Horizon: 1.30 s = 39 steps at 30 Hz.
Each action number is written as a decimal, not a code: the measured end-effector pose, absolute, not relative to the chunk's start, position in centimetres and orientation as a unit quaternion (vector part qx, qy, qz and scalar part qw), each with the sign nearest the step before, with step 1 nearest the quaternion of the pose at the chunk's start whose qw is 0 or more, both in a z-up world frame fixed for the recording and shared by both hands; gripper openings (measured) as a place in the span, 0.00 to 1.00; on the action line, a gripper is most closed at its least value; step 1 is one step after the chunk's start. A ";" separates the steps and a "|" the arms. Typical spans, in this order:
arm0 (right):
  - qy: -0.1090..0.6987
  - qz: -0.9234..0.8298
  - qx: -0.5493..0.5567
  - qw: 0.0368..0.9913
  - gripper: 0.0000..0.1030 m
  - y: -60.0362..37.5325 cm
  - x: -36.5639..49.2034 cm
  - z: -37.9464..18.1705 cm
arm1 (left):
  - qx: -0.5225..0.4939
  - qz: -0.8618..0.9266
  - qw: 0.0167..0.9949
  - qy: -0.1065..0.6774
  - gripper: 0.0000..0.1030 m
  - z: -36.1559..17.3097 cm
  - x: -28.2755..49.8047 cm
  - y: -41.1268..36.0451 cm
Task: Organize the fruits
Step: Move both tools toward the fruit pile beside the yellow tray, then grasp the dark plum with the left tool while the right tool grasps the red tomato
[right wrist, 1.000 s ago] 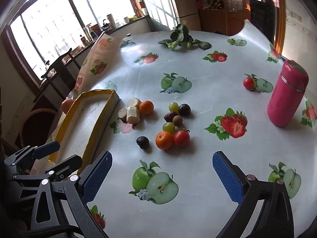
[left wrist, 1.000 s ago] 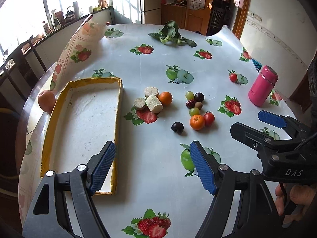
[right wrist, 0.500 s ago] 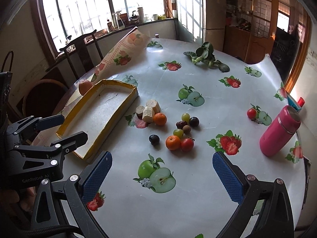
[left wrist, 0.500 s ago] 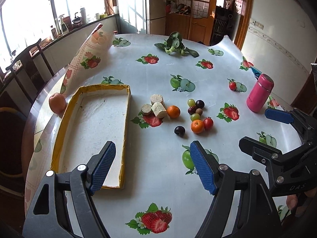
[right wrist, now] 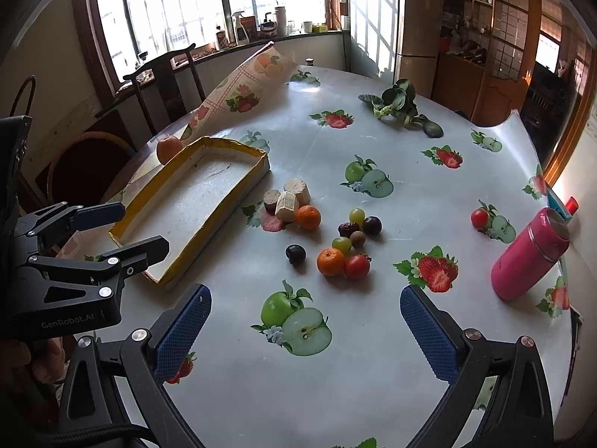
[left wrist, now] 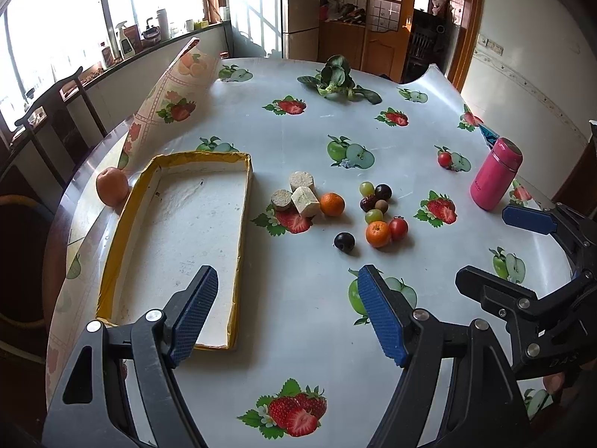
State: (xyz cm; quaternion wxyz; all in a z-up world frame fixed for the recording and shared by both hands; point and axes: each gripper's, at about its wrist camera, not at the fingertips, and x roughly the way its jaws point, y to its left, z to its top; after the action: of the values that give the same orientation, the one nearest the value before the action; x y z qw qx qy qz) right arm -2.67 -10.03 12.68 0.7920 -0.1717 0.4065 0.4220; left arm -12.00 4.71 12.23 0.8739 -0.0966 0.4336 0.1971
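Sorting has not begun, judging by the tray [left wrist: 169, 239]: the yellow-rimmed tray at left of centre in the left wrist view is bare inside, and every piece of fruit lies on the desk [left wrist: 298, 317] outside it. Both tools hover above the near edge of the desk with nothing in them. The left tool [left wrist: 287, 313] has its blue pads spread wide over the tray's near corner, and the right tool [right wrist: 304, 332] is likewise spread wide, low in the right wrist view over a printed green apple.

The loose fruit sits in a cluster at the middle of the frame, to the right of the tray:
- an orange [left wrist: 332, 204] touching three pale cut blocks [left wrist: 300, 195];
- a second orange [left wrist: 378, 234] touching a red tomato [left wrist: 398, 228];
- a dark plum [left wrist: 344, 241] a little apart, nearest the tools;
- two green grapes [left wrist: 366, 188], a dark grape [left wrist: 383, 192], a brown date [left wrist: 367, 203] and a small brown fruit [left wrist: 381, 206] bunched close together.

An apple [left wrist: 111, 192] rests against the tray's outer left side, at the desk's edge. So all of it is left to do, presumably moving each piece into the tray.

Little stands in the way. A pink flask [left wrist: 495, 174] stands upright at right, well apart from the cluster, and leafy greens [left wrist: 337, 80] lie at the far end. The printed fruit on the tablecloth [left wrist: 291, 412] could be mistaken for real pieces. The bunched grapes touch each other and will likely roll if one is nudged.
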 end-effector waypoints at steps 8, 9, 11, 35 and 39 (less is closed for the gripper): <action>0.407 0.425 -0.174 0.789 0.99 -9.9 -2.2 12.5 | -0.102 0.196 0.872 0.437 0.75 12.0 -11.7 5.0; 0.407 0.425 -0.175 0.790 0.99 -9.9 -2.2 12.5 | -0.103 0.196 0.872 0.437 0.75 11.9 -11.7 5.0; 0.408 0.424 -0.174 0.790 0.99 -9.9 -2.0 12.4 | -0.105 0.194 0.871 0.439 0.75 11.8 -11.6 5.1; 0.449 0.414 -0.148 0.778 0.86 -9.8 0.8 8.1 | -0.138 0.137 0.854 0.483 0.75 6.9 -7.6 5.3; 0.480 0.406 -0.127 0.767 0.67 -9.4 3.0 5.3 | -0.144 0.116 0.848 0.496 0.75 4.9 -4.9 5.3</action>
State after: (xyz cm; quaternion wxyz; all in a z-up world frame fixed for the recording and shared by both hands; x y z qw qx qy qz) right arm 2.99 -9.40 5.31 0.7673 -0.1270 0.4801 0.4057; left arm -4.89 5.27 4.85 0.8485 -0.1443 0.4957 0.1161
